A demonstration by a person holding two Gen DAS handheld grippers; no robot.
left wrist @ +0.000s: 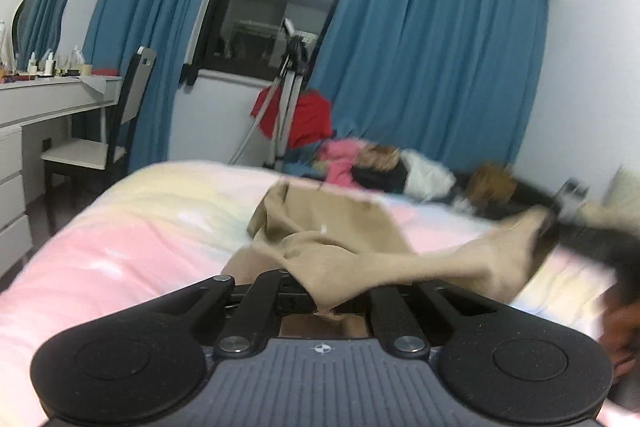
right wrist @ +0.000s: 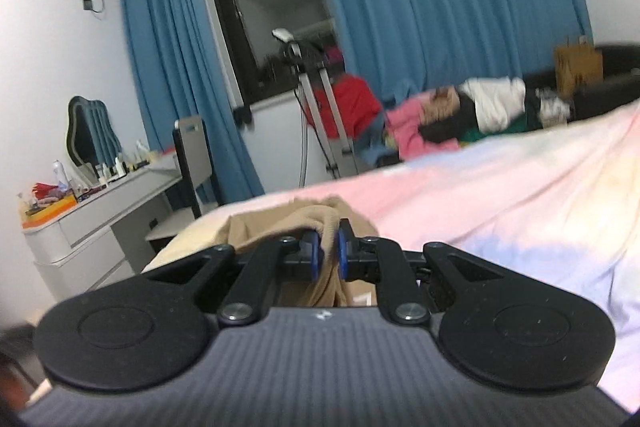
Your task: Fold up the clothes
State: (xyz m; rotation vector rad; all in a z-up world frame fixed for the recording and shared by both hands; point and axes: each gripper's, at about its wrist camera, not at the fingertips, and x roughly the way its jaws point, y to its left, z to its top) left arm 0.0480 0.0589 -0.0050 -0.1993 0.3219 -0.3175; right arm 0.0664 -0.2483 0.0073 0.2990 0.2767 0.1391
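A tan garment lies partly bunched on the pastel bedspread. My left gripper is shut on one edge of it, and the cloth drapes over the fingers. In the left wrist view the right gripper appears blurred at the right, holding the other end, with the cloth stretched between the two. In the right wrist view my right gripper is shut on a fold of the tan garment between its blue pads.
A pile of mixed clothes lies at the bed's far side. A tripod with a red cloth stands by the window. A white dresser and chair stand to the left. Blue curtains hang behind.
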